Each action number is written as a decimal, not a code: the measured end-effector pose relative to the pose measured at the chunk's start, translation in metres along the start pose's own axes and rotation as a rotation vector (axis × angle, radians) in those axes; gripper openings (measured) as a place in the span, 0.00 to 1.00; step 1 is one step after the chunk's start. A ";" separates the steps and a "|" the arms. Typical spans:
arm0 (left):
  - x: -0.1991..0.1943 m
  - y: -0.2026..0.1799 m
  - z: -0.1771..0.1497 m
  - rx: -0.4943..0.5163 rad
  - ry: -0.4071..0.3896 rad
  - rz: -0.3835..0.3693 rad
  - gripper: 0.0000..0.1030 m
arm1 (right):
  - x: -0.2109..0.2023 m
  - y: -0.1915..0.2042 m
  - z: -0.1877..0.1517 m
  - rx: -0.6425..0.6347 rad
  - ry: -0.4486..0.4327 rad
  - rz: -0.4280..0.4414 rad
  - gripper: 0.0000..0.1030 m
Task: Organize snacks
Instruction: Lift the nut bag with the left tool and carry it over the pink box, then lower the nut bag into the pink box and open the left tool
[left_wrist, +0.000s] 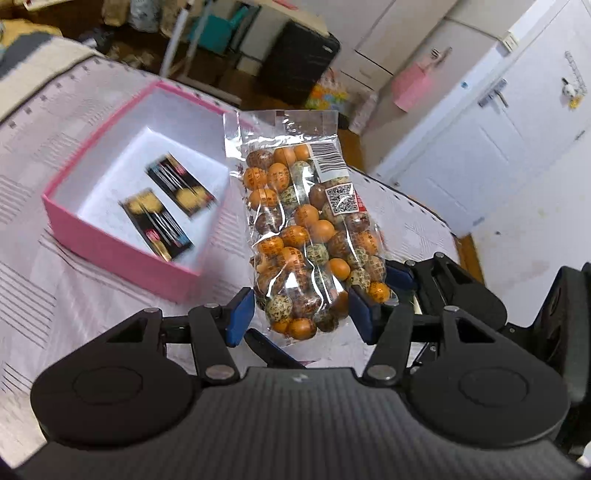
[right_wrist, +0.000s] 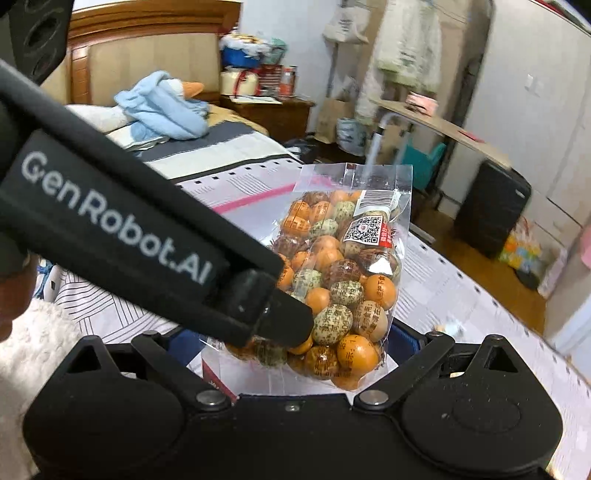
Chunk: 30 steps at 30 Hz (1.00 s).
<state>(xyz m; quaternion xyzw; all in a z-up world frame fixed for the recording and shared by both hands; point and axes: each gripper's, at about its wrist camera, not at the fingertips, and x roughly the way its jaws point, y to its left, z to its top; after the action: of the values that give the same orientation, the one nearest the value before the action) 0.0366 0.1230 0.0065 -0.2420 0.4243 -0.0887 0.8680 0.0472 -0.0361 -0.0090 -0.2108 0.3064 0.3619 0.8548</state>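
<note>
Clearly, the clear bag of snack balls (left_wrist: 310, 236) stands upright above the striped cloth (left_wrist: 74, 295), just beside the pink box (left_wrist: 122, 254). It is full of orange, brown and speckled balls and carries a QR label. The box is open and holds 2 dark flat packets (left_wrist: 170, 210) on its white bottom. The left gripper (left_wrist: 301, 314) has its blue pads at both sides of the bag's lower part, pinching it. The right gripper (right_wrist: 306, 347) also closes on the bag's bottom (right_wrist: 332, 288) from the other side.
</note>
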 end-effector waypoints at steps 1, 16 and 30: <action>0.001 0.004 0.005 0.001 -0.005 0.010 0.53 | 0.006 -0.001 0.005 -0.008 -0.008 0.010 0.97; 0.066 0.080 0.085 0.024 0.012 0.165 0.53 | 0.137 -0.017 0.047 0.067 -0.003 0.175 0.97; 0.140 0.144 0.082 -0.164 0.100 0.172 0.54 | 0.211 -0.012 0.050 -0.086 0.187 0.206 0.97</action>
<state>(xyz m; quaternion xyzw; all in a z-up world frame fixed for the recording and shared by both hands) 0.1804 0.2259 -0.1193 -0.2705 0.4921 0.0090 0.8274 0.1904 0.0880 -0.1139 -0.2476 0.3891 0.4392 0.7710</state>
